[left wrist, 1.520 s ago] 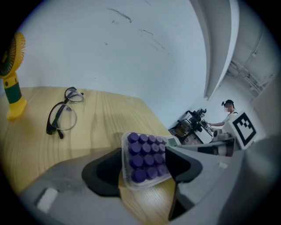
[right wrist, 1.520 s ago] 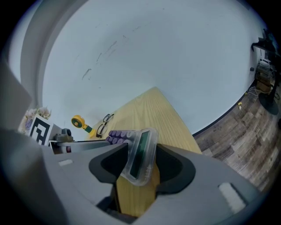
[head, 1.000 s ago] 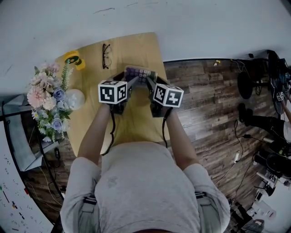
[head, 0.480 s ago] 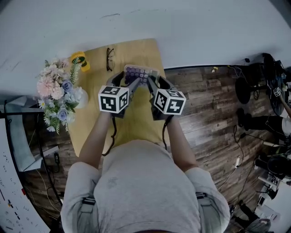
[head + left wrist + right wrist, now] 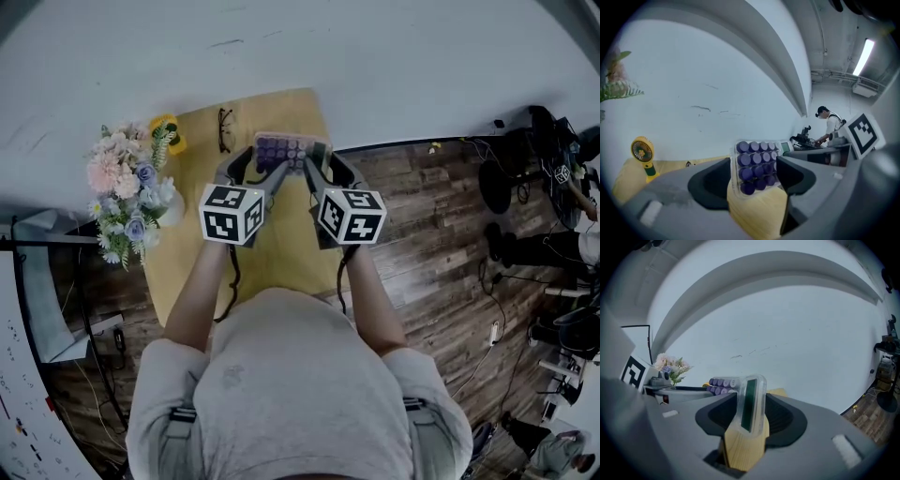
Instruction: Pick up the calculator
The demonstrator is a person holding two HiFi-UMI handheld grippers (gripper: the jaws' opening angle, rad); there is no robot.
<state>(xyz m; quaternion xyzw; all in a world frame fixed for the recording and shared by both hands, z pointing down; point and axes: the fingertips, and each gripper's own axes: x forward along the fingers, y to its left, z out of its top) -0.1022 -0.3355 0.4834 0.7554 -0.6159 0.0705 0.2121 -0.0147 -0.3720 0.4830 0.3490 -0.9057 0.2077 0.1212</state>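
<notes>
The calculator (image 5: 287, 150), a pale case with purple keys and a green display, is held up off the wooden table (image 5: 281, 253) between both grippers. My left gripper (image 5: 255, 167) is shut on its keypad end. In the left gripper view the purple keys (image 5: 757, 163) sit between the two jaws of the left gripper (image 5: 754, 180), with both jaws against the case's edges. My right gripper (image 5: 321, 169) is shut on the display end. The right gripper view shows the calculator's green display (image 5: 750, 401) edge-on inside the right gripper (image 5: 750, 417).
A bouquet of flowers (image 5: 127, 192) stands at the table's left edge, with a small yellow fan (image 5: 167, 131) and a pair of glasses (image 5: 225, 128) near the back edge by the white wall. Wooden floor (image 5: 422, 216) lies to the right. A person (image 5: 829, 126) works far off.
Both grippers have risen together with the calculator between them, lifting it higher above the table. The grip on each end looks the same.
</notes>
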